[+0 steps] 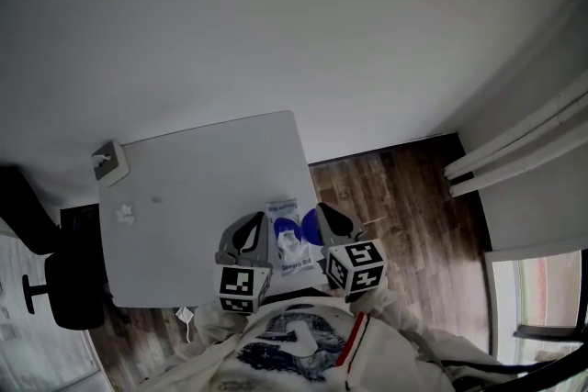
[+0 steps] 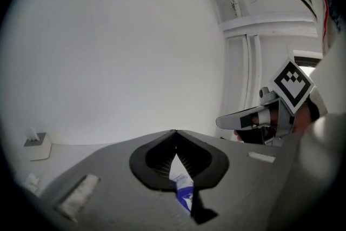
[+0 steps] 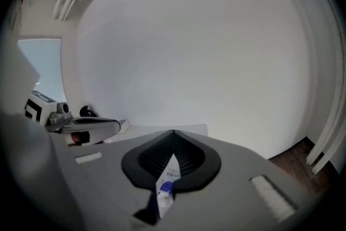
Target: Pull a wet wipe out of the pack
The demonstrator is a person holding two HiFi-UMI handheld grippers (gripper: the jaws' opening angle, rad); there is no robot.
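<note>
Pack: The wet wipe pack [image 1: 289, 239] was a soft, glossy pouch, white with blue print, hanging crinkled between my two tongs over the near right corner of the table [image 1: 211, 188]. I could not tell whether it rested on the top.
Left tongs: My left gripper [image 1: 255, 225] was closed on the pack's left edge. In the left gripper view the ribbed black pads [image 2: 190, 158] met at their tips, with a strip of blue-and-white film [image 2: 184, 189] pinched between them.
Right tongs: My right gripper [image 1: 329, 220] was clamped on the opposite edge. Its own view showed the jaws drawn together on a fold of the pack [image 3: 165, 186].
Pose: Both tongs sat close to my chest, pointing forward and slightly down and angled towards each other, with the marker cubes nearest me. Each showed in the other's view, just beside it.
Table: The top was smooth, matt and pale grey, square with rounded corners. A small box [image 1: 110, 162] stood at the far left corner, and a crumpled white scrap [image 1: 125, 214] lay near the left edge, well apart from the pack.
Edges and room: Most of the top lay bare ahead of the pack. Dark wood-plank floor [image 1: 404, 197] ran off the right edge, white pipes [image 1: 514, 147] lined the right wall, and a black chair [image 1: 64, 289] stood just beside the left edge.
</note>
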